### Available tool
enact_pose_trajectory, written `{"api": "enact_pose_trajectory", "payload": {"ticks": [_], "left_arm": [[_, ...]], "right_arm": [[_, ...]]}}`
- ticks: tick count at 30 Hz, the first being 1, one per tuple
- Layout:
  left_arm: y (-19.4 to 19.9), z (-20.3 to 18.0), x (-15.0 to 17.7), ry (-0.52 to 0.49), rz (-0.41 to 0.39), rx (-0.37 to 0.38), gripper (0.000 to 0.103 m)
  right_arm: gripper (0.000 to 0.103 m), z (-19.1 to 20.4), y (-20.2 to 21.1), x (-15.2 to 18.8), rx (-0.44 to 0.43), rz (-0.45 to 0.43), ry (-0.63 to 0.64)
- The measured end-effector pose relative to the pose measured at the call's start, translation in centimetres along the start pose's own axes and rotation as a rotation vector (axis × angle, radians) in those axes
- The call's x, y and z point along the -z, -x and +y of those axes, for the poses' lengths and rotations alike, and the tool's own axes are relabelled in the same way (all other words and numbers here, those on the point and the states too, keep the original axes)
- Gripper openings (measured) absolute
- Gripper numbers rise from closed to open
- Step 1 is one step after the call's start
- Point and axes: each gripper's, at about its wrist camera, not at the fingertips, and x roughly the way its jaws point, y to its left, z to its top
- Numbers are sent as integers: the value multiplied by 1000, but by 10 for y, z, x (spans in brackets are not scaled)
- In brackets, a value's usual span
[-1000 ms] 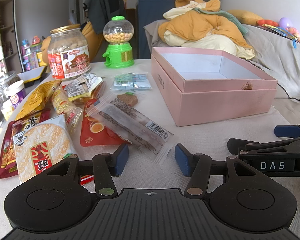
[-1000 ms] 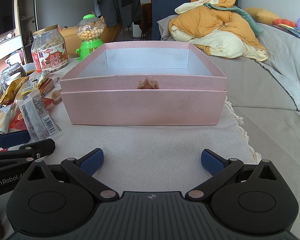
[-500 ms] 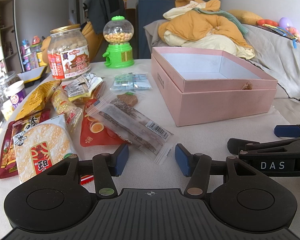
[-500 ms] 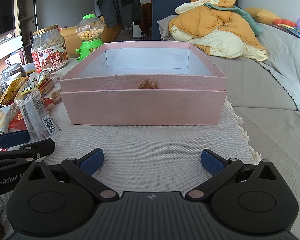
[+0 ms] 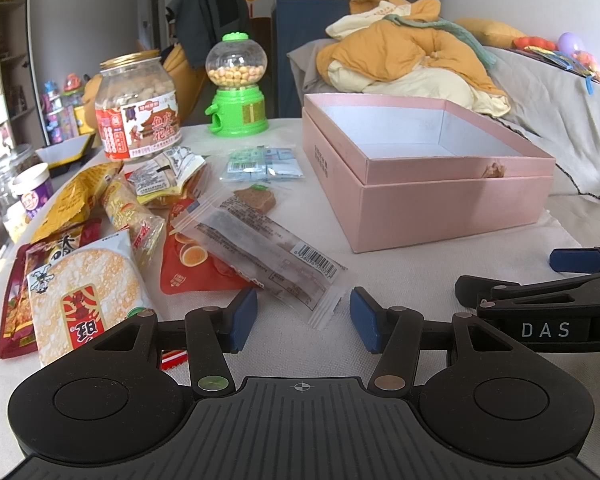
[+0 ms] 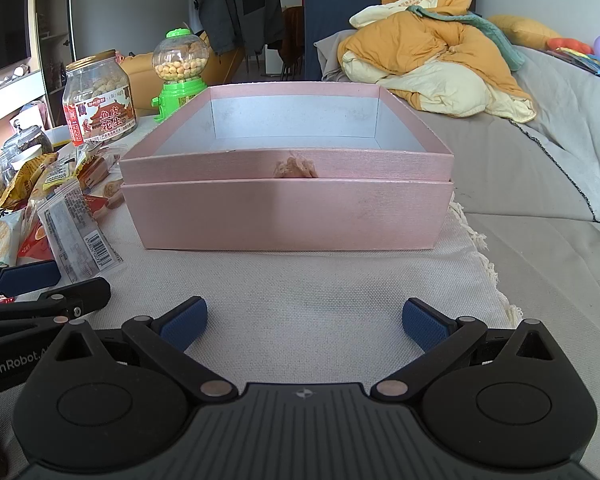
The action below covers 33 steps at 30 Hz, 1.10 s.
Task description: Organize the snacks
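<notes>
Snacks: a loose pile of packets on the left half of the cloth-covered tabletop [image 5: 400, 280], none in the box.
Clear barcode packet [image 5: 268, 250]: lies slantwise, nearest the left gripper, its sealed end between the two pads but not touched; it overlaps the red-orange egg pouch [image 5: 188, 264].
Rice cracker pack [image 5: 88, 284]: near the front-left edge, on top of a dark red packet [image 5: 14, 312].
Yellow packets [image 5: 100, 200]: behind the rice cracker, toward the left edge.
Blue-green sachets [image 5: 262, 164]: flat, just left of the box; a small brown wrapped piece [image 5: 256, 198] lies just in front of them.
Pink box [image 6: 288, 212]: open, white inside, nothing in it; sits on the right half of the tabletop, its inner tray standing above the outer shell, a small frayed tab at the middle of the near wall.
Peanut jar [image 5: 136, 108]: upright, gold lid, at the back-left.
Green candy dispenser [image 5: 238, 92]: upright, right of the jar, at the back edge.
Left gripper [image 5: 303, 316]: fingers parted, holding nothing, low over the front edge, aimed at the snack pile.
Right gripper [image 6: 303, 322]: fingers spread wide, holding nothing, above bare cloth, facing the near wall of the box.
Surroundings: a grey sofa [image 6: 540, 168] beyond the right edge, with heaped orange and cream bedding [image 6: 432, 60].
</notes>
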Motion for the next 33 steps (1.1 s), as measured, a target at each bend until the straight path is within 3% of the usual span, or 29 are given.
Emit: {"api": "enact_pose_trajectory", "payload": {"ticks": [14, 17, 23, 25, 27, 31, 33], "left_arm": [[0, 1, -1, 4, -1, 3, 59], [-1, 3, -2, 12, -1, 10, 59], [20, 31, -10, 99, -38, 128, 54], [37, 45, -19, 97, -81, 126, 54], [45, 62, -27, 102, -93, 86, 55], [39, 96, -35, 140, -31, -2, 54], [35, 108, -32, 136, -2, -13, 54]], "right_arm": [[103, -3, 3, 1, -1, 2, 1], [103, -7, 3, -2, -29, 42, 28], [103, -8, -2, -16, -75, 144, 80], [103, -10, -4, -22, -115, 181, 110], [103, -6, -8, -31, -221, 196, 159], [103, 13, -17, -48, -345, 155, 201], [103, 27, -30, -59, -429, 192, 208]]}}
